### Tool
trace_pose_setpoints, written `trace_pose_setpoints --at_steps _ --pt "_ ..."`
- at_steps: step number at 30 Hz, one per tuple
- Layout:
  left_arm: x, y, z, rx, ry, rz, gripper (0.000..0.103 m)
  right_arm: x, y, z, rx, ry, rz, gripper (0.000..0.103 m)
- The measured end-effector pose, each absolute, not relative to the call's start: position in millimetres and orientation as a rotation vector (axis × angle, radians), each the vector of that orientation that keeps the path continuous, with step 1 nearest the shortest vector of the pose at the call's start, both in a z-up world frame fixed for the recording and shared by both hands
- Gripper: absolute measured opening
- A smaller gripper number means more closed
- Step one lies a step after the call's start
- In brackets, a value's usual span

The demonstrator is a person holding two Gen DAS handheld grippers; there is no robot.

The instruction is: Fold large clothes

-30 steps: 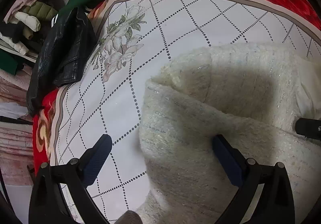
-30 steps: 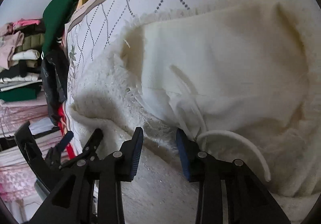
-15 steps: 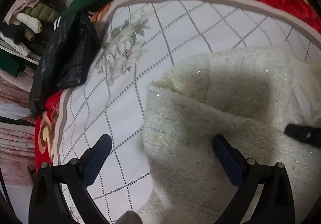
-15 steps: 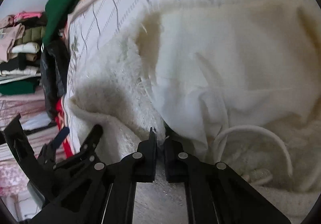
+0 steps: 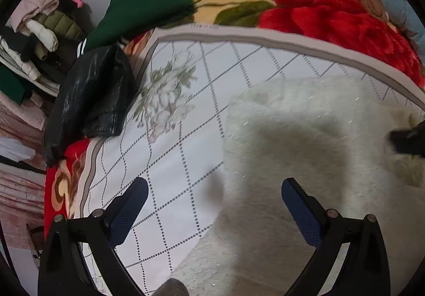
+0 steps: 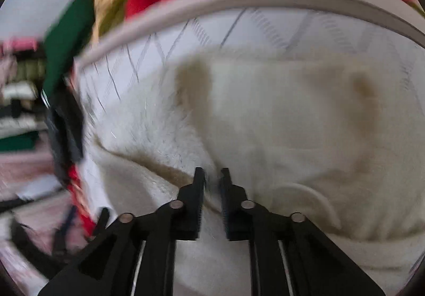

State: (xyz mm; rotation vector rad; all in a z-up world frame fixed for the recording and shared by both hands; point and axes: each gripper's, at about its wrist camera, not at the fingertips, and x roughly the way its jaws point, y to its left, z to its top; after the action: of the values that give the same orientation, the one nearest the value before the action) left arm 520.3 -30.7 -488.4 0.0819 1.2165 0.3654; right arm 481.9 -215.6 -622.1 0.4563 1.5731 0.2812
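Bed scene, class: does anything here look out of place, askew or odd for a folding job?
One thing: a black leather jacket lies crumpled at the edge of the checked sheet, partly hanging off it. The cream coat is bunched, not flat, where the right tongs pinch it. Nothing looks damaged or spilled.

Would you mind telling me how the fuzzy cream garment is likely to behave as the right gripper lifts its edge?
The cream garment will probably be floppy: it already creases around the right gripper. Its thick, fuzzy pile suggests some weight, so it may sag. The nap should resist slipping, though the smoother lining might slide.
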Motion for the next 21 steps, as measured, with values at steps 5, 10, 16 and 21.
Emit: trace_pose_setpoints --at_steps 5,10,16,21 --pt "535 -61 -491 0.114 1.194 0.319 0.103 468 -288 -579 0.411 1.497 0.079 0.037" --pt "554 -87 -533 0.223 1.236 0.307 0.103 463 -294 -620 0.395 1.634 0.047 0.038" --pt "556 -87 -555 0.255 1.261 0.292 0.103 455 -273 -655 0.228 1.682 -0.098 0.047" --pt "556 -86 -557 0.260 1.258 0.283 0.103 442 -277 -655 0.315 1.590 -0.099 0.010"
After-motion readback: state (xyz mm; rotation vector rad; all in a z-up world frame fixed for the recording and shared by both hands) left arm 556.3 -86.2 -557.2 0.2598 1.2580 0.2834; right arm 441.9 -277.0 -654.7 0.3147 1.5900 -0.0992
